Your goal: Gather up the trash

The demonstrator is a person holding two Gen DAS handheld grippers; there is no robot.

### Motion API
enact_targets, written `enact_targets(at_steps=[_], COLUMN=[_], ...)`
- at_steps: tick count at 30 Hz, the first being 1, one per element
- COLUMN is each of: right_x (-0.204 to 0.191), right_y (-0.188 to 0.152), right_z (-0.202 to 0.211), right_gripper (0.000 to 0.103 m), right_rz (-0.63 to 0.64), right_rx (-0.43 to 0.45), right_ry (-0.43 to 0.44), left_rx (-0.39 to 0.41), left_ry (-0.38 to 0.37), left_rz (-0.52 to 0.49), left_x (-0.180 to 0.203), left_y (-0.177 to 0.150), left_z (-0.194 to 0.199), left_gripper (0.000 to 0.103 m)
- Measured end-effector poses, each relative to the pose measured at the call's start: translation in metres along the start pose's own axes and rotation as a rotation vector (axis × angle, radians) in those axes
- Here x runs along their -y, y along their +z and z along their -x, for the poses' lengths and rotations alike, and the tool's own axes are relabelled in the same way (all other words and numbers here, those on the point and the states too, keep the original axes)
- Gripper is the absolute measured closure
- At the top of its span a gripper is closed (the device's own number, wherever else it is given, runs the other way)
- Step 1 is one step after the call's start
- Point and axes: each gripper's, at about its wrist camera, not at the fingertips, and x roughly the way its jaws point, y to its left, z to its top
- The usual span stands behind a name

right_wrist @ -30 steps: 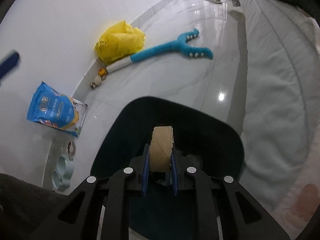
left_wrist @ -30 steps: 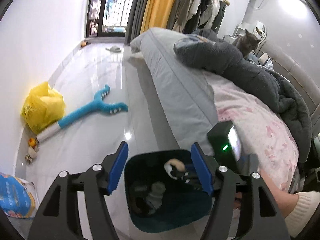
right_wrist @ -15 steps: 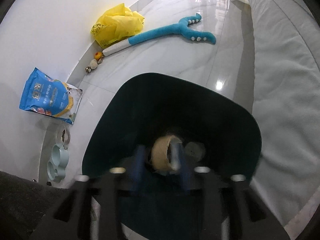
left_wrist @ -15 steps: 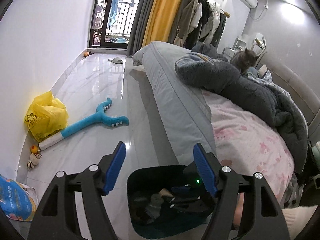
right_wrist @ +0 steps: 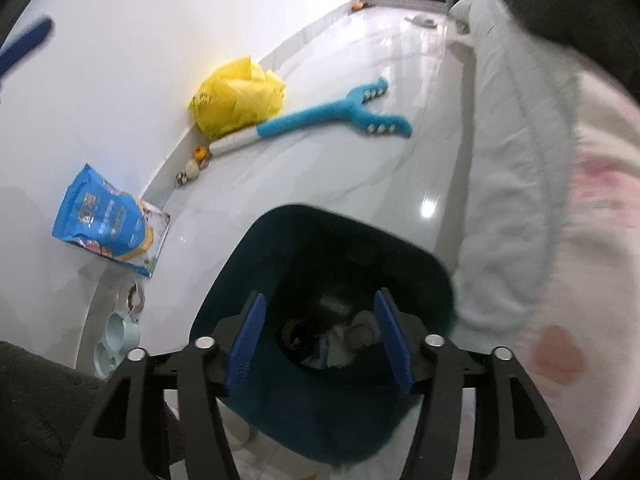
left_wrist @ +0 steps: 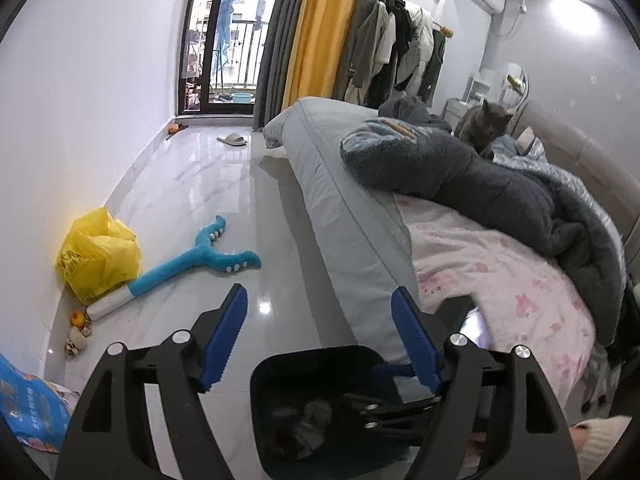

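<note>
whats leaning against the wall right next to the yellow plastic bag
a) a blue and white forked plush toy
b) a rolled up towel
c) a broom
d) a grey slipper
a: in the right wrist view the blue and white forked plush toy lies on the floor with its white end tucked against the yellow plastic bag by the wall; the only slipper lies far off near the balcony door.

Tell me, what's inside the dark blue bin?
The bin holds a heap of trash: pale crumpled bits, a roundish tan piece and something dark. The bottom is too shadowy to see, and whatever lies under the heap stays hidden.
</note>
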Motion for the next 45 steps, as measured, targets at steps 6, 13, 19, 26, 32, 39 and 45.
enact_targets(at_steps=[6, 13, 19, 26, 32, 39, 45], right_x=[0.028, 0.057, 0.073, 0.088, 0.093, 0.105, 0.09], right_y=[-0.013, -0.052, -0.108, -0.173, -0.226, -0.26, -0.261], right_z=[0.055, 0.15, 0.235, 0.33, 0.368, 0.373, 0.368], right_gripper=[0.042, 0.025, 0.012, 0.003, 0.003, 0.003, 0.003], right_rz=[-0.067, -0.148, -0.195, -0.291, -0.288, -0.308, -0.225], right_rx=[0.094, 0.28, 0.408, 0.571, 0.587, 0.601, 0.597], right_ry=[-0.055, -0.217, -0.361, -0.413, -0.493, -0.424, -0.399], left_rx=[0.035, 0.108, 0.112, 0.058, 0.043, 0.06, 0.109], left_ry=[0.013, 0.02, 0.087, 0.115, 0.084, 0.124, 0.163], left_rz=[-0.048, -0.113, -0.136, -0.098, -0.026, -0.077, -0.07], left_x=[0.02, 0.063, 0.094, 0.12, 0.137, 0.158, 0.161], left_y=[-0.002, -0.001, -0.011, -0.031, -0.052, -0.077, -0.091], left_z=[0.001, 0.011, 0.023, 0.045, 0.07, 0.088, 0.095], left_gripper=[0.012, 0.007, 0.004, 0.003, 0.003, 0.003, 0.003])
